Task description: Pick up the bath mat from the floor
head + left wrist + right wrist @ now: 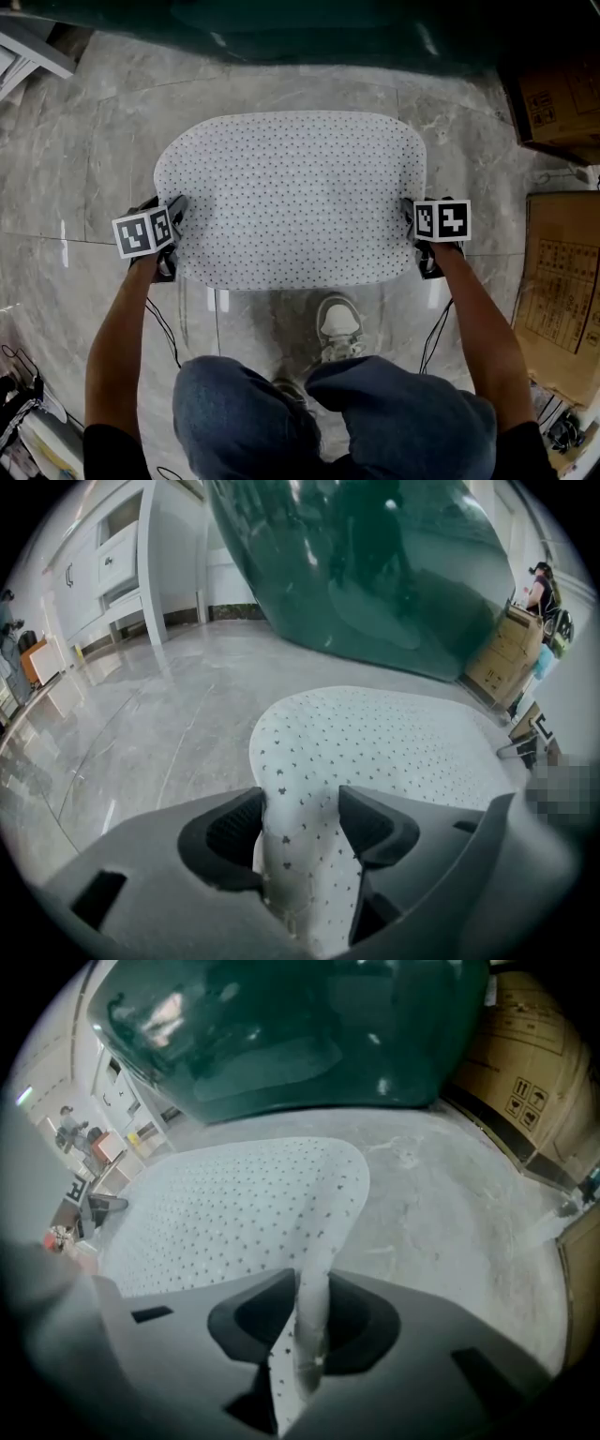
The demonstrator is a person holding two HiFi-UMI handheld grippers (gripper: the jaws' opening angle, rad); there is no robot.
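Head view: left gripper [174,234] and right gripper [415,239] each pinch opposite edges of the bath mat [291,187]. Open floor [94,169] flanks both sides.

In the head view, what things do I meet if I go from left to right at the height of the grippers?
left gripper, bath mat, right gripper, cardboard box

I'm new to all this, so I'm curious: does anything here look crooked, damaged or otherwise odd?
Only the two side edges of the bath mat: each is bunched up off the floor, a thick fold in the left gripper, a thin pinch in the right gripper. The rest lies flat, and I see no spill or damage.
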